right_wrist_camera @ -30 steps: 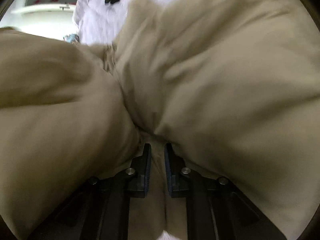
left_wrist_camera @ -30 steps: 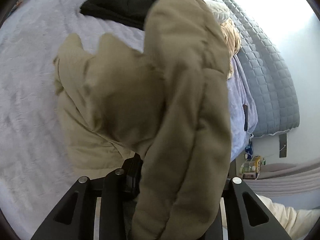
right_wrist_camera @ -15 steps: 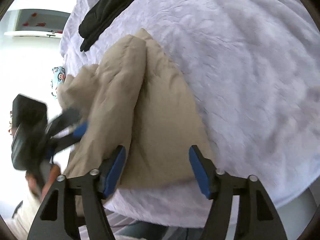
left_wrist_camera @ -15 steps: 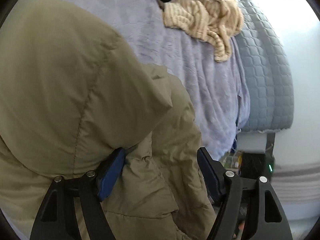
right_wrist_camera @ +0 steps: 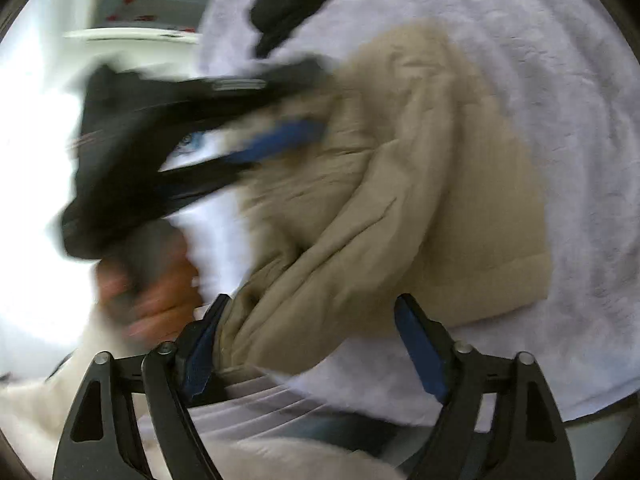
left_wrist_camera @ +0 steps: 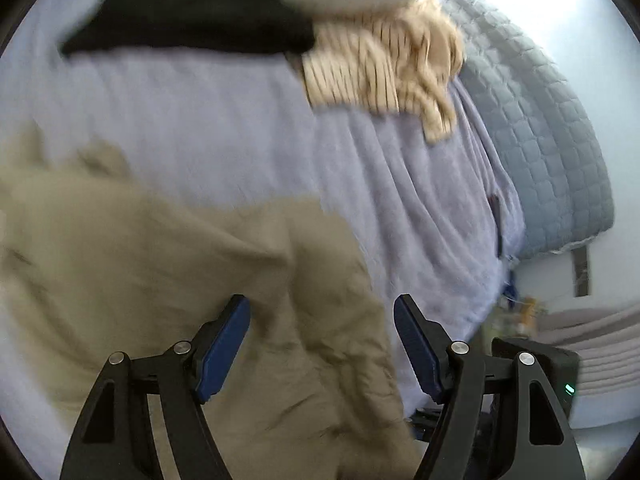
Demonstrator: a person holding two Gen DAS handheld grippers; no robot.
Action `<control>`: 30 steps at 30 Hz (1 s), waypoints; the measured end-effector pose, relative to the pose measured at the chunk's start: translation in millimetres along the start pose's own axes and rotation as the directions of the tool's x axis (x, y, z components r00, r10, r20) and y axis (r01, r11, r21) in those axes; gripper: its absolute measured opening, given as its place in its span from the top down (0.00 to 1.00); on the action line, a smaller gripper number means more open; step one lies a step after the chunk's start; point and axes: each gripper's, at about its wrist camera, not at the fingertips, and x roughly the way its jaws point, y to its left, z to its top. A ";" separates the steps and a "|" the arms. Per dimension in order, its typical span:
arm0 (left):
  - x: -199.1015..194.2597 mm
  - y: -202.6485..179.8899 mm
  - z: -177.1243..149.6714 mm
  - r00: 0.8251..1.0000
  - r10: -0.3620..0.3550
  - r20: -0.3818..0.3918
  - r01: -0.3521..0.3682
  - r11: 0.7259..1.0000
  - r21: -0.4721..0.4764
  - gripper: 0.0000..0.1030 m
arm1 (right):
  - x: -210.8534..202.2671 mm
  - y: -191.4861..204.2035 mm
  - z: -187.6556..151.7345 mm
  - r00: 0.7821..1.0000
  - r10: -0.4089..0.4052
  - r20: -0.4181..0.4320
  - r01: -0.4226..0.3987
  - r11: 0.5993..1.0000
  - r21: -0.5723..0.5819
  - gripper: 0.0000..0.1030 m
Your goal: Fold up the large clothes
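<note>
Lying below both open jaws, khaki jacket [left_wrist_camera: 168,280] on bed [left_wrist_camera: 224,128]

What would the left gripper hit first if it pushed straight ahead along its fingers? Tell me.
Most likely the khaki padded jacket: its crumpled edge lies right between and beyond the open fingers of the left gripper. The picture is blurred, so depth is uncertain; slightly to the right, it would meet the lavender blanket instead.

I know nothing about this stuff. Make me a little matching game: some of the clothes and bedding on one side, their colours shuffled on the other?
Things:
1. puffy jacket
2. bed cover
3. flat garment at the far end
4. quilted headboard

Colours:
A. black
B. grey-blue
C. khaki
D. pale lavender

Pairs: 1-C, 2-D, 3-A, 4-B
</note>
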 end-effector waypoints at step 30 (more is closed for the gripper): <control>54.6 82.9 11.9 0.886 0.462 0.044 -0.456 0.884 -0.107 0.22 | -37.4 -68.3 50.8 0.994 -0.015 0.110 0.010 0.999 0.046 0.21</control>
